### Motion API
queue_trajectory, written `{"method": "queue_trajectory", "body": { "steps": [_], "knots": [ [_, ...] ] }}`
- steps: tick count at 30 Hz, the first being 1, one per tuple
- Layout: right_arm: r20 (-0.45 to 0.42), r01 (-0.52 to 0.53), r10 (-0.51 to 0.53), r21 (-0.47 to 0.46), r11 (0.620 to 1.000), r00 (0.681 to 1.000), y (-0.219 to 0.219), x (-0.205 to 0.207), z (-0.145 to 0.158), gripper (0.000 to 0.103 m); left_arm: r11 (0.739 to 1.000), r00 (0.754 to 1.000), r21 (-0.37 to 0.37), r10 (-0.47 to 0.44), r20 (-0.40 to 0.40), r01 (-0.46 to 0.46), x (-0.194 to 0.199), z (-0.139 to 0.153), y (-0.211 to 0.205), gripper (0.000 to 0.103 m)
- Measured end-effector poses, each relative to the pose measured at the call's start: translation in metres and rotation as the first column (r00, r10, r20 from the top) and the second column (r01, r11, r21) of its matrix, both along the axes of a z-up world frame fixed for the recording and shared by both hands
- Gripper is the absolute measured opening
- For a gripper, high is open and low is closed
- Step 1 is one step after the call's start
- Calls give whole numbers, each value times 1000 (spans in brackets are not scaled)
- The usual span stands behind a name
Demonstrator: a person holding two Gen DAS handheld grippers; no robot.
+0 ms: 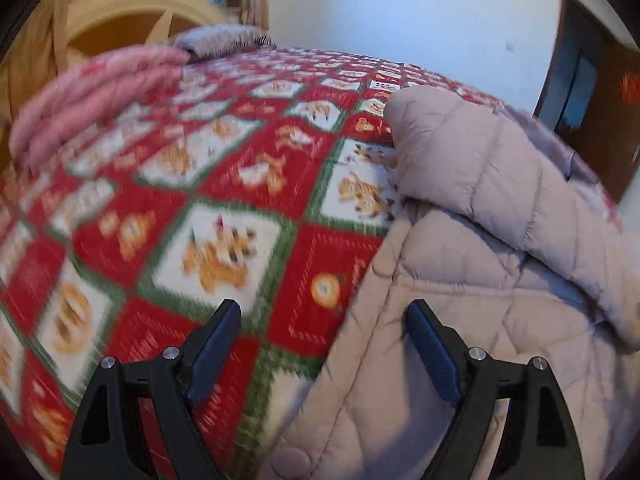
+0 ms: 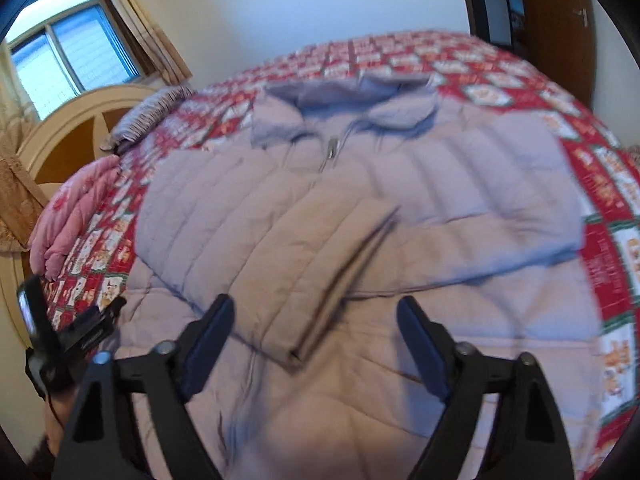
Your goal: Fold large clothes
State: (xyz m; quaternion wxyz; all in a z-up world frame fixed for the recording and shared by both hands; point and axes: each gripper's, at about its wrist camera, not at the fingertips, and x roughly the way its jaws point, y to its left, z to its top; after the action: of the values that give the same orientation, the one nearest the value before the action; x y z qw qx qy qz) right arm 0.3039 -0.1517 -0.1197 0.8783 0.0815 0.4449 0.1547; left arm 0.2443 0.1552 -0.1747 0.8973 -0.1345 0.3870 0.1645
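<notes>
A pale pink quilted puffer jacket (image 2: 460,176) lies front up on the bed, collar at the far end, zipper closed. One sleeve (image 2: 312,248) is folded across its chest, its cuff end toward me. My right gripper (image 2: 315,300) hovers open over the jacket's lower half, with that cuff showing below the gap between the fingers and nothing pressed. In the left wrist view the jacket (image 1: 460,340) fills the right side, a sleeve (image 1: 480,160) laid over it. My left gripper (image 1: 324,306) stands open at the jacket's left edge, nothing between its fingers.
A red, white and green patterned blanket (image 1: 224,184) covers the bed. A folded pink quilt (image 2: 68,220) and a striped pillow (image 2: 148,116) lie by the cream headboard (image 1: 132,12). A window (image 2: 68,56) is behind it; a dark wooden door (image 1: 592,120) stands at the right.
</notes>
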Motion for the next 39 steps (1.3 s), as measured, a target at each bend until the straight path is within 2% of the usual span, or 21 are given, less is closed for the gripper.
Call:
{"method": "queue_trajectory", "body": {
  "steps": [2,4,6,7,10,12,14,15,16,17,20,23,25,27,31,34,36,39],
  "knots": [
    [-39,0,0,5,1000,999,7,8,-12,56,1000,1000,15,-5,6,5,-4,-1,-8,85],
    [-33,9,-9,-4,1000,999,7,8,-15,26,999,1000,50,-21,-2,21,-5,-2,-18,85],
    [-19,14,-14,-2,1000,1000,3,4,-14,14,998,1000,58,-31,-5,31,-5,-1,-23,85],
    [-13,19,-19,-7,1000,1000,1,3,-13,13,998,999,57,-32,-6,32,-6,1,-23,85],
    [29,46,-44,-66,997,999,-7,-3,-6,12,999,999,39,-29,-25,30,-8,8,-19,85],
    [33,55,-52,-87,995,998,-13,-2,-4,12,997,999,70,-29,-44,32,-6,19,-19,85],
    [34,63,-60,-99,993,998,-20,-2,-4,16,994,999,94,-46,-27,48,-4,42,-21,85],
    [35,59,-55,-100,993,998,-23,-2,-4,24,993,998,100,-60,-11,61,-2,54,-23,85],
    [41,67,-63,-116,991,997,-26,-2,-2,42,991,997,110,-75,4,74,1,67,-25,85],
    [54,82,-76,-123,989,996,-27,-4,0,46,989,996,122,-89,20,86,7,81,-28,85],
    [120,161,-144,-152,975,982,-36,-11,17,46,984,988,119,-138,69,129,30,113,-37,85],
    [159,200,-183,-97,975,970,-38,-13,34,43,979,979,122,-176,107,162,73,130,-50,85],
    [185,178,-162,-72,981,969,-28,-10,43,40,977,978,136,-178,110,162,103,126,-58,85],
    [188,155,-137,-85,984,973,-14,1,45,41,979,980,117,-177,93,166,132,109,-65,85],
    [170,122,-107,-84,989,980,6,28,30,40,975,979,89,-202,-1,201,167,58,-87,85],
    [120,114,-102,-103,988,988,12,44,6,40,970,976,115,-209,-63,215,176,28,-101,85],
    [89,117,-108,-111,987,990,10,50,-9,40,963,975,153,-216,-50,221,172,18,-108,86],
    [80,114,-106,-109,987,991,6,49,-21,40,967,978,148,-206,-35,209,169,12,-108,88]
  ]
}}
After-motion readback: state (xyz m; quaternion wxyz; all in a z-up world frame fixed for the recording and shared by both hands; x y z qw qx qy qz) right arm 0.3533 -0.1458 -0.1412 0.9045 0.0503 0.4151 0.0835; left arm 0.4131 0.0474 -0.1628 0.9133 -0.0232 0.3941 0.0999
